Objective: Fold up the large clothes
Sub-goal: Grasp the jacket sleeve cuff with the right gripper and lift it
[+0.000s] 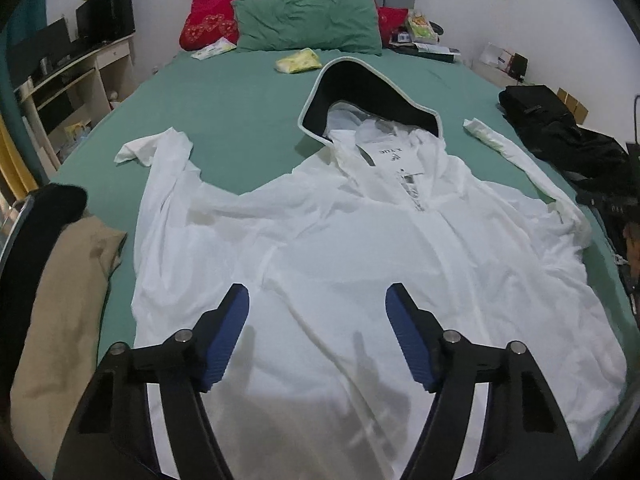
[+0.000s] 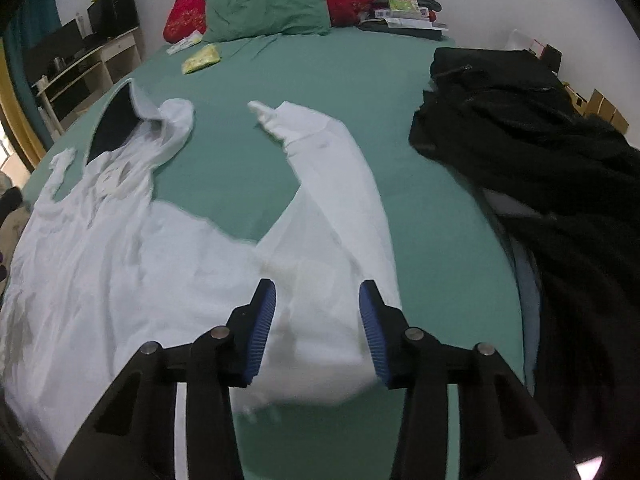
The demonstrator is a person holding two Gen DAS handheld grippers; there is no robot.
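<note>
A large white hooded jacket [image 1: 340, 248] lies spread face up on the green bed sheet [image 1: 240, 100], its dark-lined hood [image 1: 360, 92] toward the pillows and both sleeves out to the sides. My left gripper [image 1: 318, 300] is open and empty, held over the jacket's lower middle. In the right wrist view the jacket [image 2: 140, 264] lies to the left and its right sleeve [image 2: 340, 172] runs up the sheet. My right gripper [image 2: 318, 296] is open and empty, over the sleeve's armpit area.
A tan garment [image 1: 60, 304] lies at the bed's left edge. Black clothes [image 2: 540, 168] are piled on the right side. Green and red pillows [image 1: 308, 20], small packets [image 1: 298, 60] and clutter sit at the head. A desk [image 1: 72, 64] stands to the left.
</note>
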